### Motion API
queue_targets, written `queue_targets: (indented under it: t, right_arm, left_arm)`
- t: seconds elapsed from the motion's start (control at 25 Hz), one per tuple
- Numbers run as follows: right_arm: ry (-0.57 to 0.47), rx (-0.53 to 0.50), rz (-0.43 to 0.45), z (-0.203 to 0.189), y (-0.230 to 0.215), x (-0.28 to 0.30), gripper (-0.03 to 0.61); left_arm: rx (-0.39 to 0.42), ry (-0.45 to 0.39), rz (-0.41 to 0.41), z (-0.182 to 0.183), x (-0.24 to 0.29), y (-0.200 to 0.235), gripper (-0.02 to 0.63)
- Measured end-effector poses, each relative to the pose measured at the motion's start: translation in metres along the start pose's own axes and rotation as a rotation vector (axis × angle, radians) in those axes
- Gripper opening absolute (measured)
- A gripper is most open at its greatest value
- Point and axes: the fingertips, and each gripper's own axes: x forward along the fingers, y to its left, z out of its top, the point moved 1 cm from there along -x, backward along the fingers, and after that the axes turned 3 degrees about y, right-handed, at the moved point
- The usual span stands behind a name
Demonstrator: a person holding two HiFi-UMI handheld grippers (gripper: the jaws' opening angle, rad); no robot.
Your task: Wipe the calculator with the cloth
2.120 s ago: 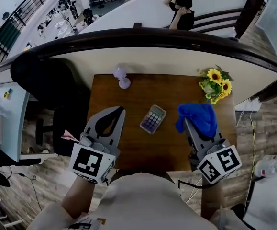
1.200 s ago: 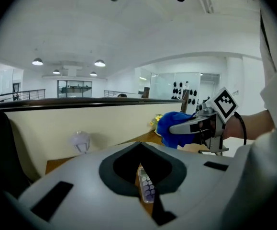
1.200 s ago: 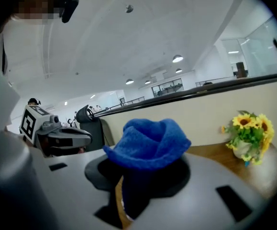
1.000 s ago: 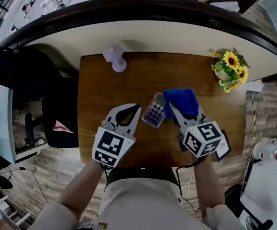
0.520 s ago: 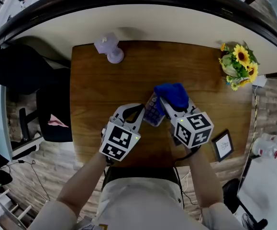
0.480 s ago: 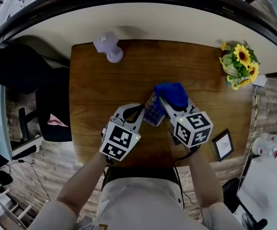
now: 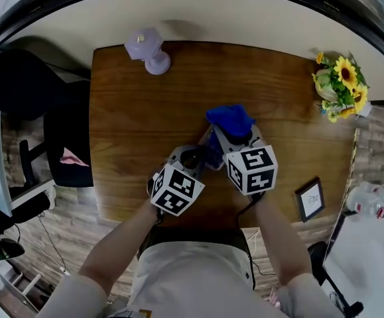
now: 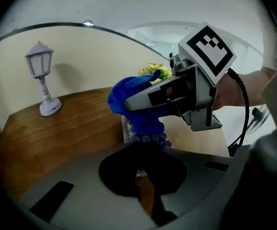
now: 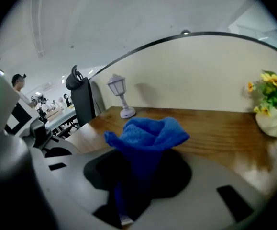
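— Where is everything?
— The worktop (image 7: 132,111) carries it all, midway along its near edge. My left claw (image 7: 193,156) is pressed together, and my right claw (image 7: 220,133) pinches the blue cloth (image 7: 229,116), which covers the far end of the calculator (image 8: 148,139).

You're in an open-plan office: wooden desk (image 7: 145,105), black office chair (image 7: 69,121) left of the desk, curved partition (image 7: 211,18) behind it, staffed workstations (image 9: 47,114) beyond its left end.
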Motion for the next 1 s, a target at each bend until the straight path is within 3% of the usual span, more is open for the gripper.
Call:
queue_targets:
  t: [0.12, 0.32, 0.44, 0.56, 0.84, 1.0]
  right_arm:
    - [0.036, -0.029, -0.006, -0.006, 0.002, 0.005, 0.147]
    - [0.098, -0.048, 0.006, -0.014, -0.002, 0.006, 0.137]
    - [0.1, 0.017, 0.031, -0.019, -0.008, 0.0, 0.13]
    - [0.118, 0.02, 0.021, -0.028, -0.016, -0.011, 0.127]
    - [0.194, -0.014, -0.079, -0.063, -0.041, -0.044, 0.129]
    - [0.235, 0.083, -0.096, -0.089, -0.056, -0.064, 0.127]
  left_arm:
    - [-0.017, -0.003, 0.012, -0.001, 0.002, 0.002, 0.003]
    - [-0.12, 0.012, 0.02, -0.003, 0.003, 0.006, 0.003]
    - [-0.115, 0.016, 0.045, -0.003, 0.003, 0.006, 0.003]
    - [-0.102, 0.01, 0.059, -0.003, 0.002, 0.005, 0.003]
    - [-0.125, -0.001, 0.069, -0.003, 0.003, 0.006, 0.002]
    - [-0.126, -0.014, 0.076, -0.004, 0.004, 0.006, 0.003]
